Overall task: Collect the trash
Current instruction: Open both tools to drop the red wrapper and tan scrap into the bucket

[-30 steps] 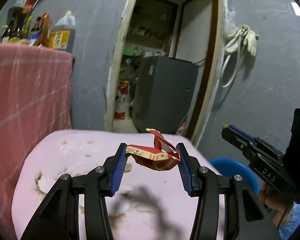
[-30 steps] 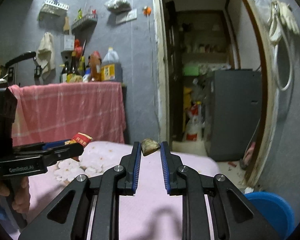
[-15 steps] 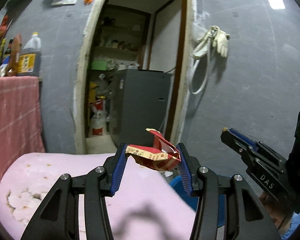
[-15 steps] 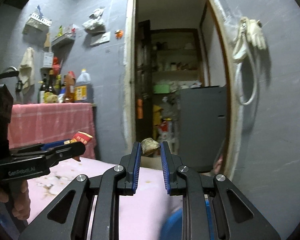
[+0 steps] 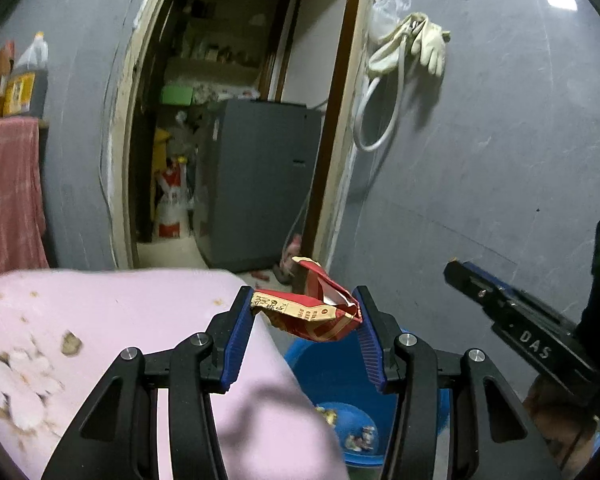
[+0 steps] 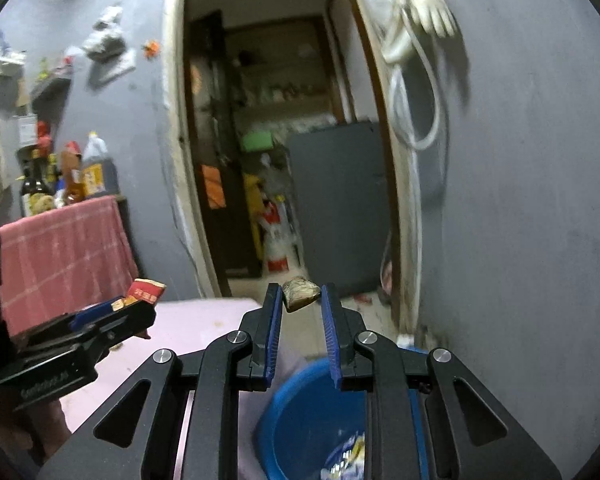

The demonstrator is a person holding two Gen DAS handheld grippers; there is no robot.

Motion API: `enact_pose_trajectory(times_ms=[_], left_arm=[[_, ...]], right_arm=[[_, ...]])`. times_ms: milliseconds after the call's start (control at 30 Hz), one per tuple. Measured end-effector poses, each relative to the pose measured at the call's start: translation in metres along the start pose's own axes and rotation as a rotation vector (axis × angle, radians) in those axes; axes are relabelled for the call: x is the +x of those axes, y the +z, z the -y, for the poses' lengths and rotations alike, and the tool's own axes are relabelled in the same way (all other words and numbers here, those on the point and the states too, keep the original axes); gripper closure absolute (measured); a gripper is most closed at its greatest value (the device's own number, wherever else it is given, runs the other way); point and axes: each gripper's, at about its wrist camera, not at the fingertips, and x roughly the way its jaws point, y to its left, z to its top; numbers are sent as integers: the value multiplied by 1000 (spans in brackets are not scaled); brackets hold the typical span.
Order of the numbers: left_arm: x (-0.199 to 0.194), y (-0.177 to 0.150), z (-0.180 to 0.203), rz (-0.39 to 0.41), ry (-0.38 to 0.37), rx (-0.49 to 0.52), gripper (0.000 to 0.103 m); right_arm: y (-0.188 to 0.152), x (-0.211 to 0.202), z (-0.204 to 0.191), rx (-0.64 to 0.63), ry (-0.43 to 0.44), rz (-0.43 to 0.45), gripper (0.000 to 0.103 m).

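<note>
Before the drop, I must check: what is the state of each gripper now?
Left gripper: closed on the red wrapper.
Right gripper: closed on the small brown scrap.

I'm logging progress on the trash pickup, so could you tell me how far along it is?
Done: some scraps already lie in the blue bin. In hand: the left gripper clamps a crumpled red wrapper, the right gripper a small brownish scrap, both near the bin. Left: dropping both, plus debris on the pink tablecloth.

Open blue bucket point(image 6: 300, 420) beside pink table point(image 5: 140, 320)
</note>
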Motion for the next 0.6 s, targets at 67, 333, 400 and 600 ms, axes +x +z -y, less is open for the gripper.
enact_pose_trajectory(times_ms=[67, 333, 400, 600], left_arm=[[10, -3, 2, -28, -4, -12, 59], [50, -18, 13, -164, -40, -48, 59], [61, -21, 16, -201, -47, -53, 59], [82, -32, 15, -274, -100, -102, 59]], right_arm=[[-4, 4, 6, 21, -8, -31, 85], [-13, 13, 29, 107, -18, -112, 84], [-15, 16, 35, 125, -22, -131, 84], [-19, 20, 49, 172, -28, -159, 84]])
